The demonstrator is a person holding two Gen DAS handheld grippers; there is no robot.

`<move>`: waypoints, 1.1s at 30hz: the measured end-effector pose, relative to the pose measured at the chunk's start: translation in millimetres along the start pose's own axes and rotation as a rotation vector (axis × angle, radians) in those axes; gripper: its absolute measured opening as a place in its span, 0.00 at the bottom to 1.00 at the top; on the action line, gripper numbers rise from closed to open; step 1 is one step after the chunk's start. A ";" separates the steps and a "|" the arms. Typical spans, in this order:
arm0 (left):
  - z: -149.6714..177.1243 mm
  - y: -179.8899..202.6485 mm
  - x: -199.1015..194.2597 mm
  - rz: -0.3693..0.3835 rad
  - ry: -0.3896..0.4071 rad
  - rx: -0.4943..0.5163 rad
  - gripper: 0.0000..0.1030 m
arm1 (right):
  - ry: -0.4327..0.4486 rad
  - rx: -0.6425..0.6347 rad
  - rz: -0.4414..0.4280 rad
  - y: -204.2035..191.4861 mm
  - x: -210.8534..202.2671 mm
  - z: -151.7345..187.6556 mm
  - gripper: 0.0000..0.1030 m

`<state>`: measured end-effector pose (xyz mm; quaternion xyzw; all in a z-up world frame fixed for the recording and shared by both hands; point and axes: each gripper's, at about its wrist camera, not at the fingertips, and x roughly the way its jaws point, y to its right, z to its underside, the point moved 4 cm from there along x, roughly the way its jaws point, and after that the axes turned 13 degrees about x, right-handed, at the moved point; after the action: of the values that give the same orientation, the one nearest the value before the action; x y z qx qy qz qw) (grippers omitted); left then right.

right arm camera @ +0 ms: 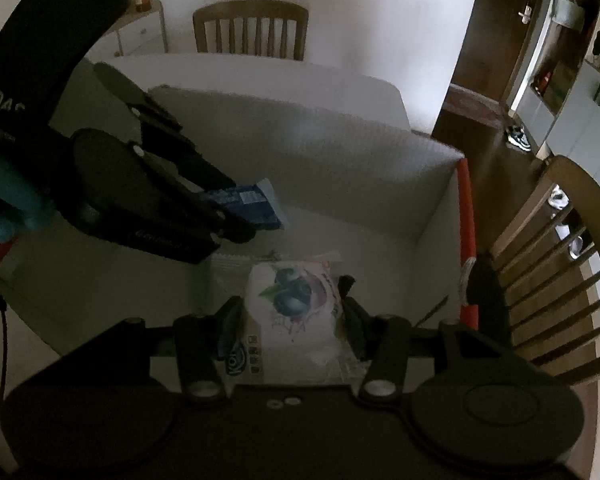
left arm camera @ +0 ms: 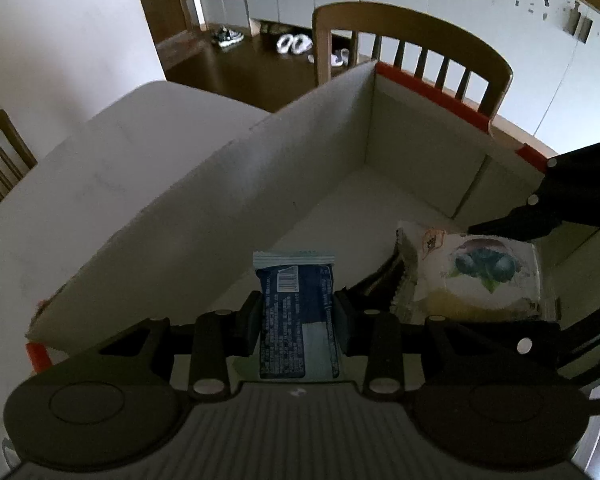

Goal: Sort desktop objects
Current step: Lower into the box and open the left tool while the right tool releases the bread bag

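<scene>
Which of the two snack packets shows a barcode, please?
The dark blue packet in the left claw; the white packet in the right claw shows a blueberry picture instead.

Glossy wrappers, matt cardboard

The blue packet (left arm camera: 296,300) and blueberry packet (right arm camera: 296,312) look like shiny plastic film; the box (left arm camera: 228,200) is matt white cardboard; chair (left arm camera: 416,32) smooth wood.

The far half of the white box (left arm camera: 380,208) is lying bare, with room to go in from above. Its tall walls are blocking the sides, and a chair (left arm camera: 412,56) is standing close behind.
</scene>
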<state>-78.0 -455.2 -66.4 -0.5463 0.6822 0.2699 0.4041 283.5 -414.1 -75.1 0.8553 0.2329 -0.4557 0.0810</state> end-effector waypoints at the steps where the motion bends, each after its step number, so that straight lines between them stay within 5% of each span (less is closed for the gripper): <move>1: -0.3 -0.4 1.0 0.003 -0.006 -0.002 0.34 | -0.004 -0.001 0.003 -0.2 0.9 0.6 0.51; 26: 14.6 -8.5 26.7 0.077 -0.203 -0.031 0.36 | -0.064 -0.017 0.015 1.2 15.4 3.2 0.52; 33: 18.0 -8.8 16.9 0.070 -0.175 -0.027 0.68 | -0.050 -0.017 -0.006 1.2 10.7 0.0 0.63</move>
<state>-66.2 -451.8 -89.6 -0.5018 0.6593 0.3397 0.4451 289.1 -411.7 -84.0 0.8423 0.2373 -0.4749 0.0926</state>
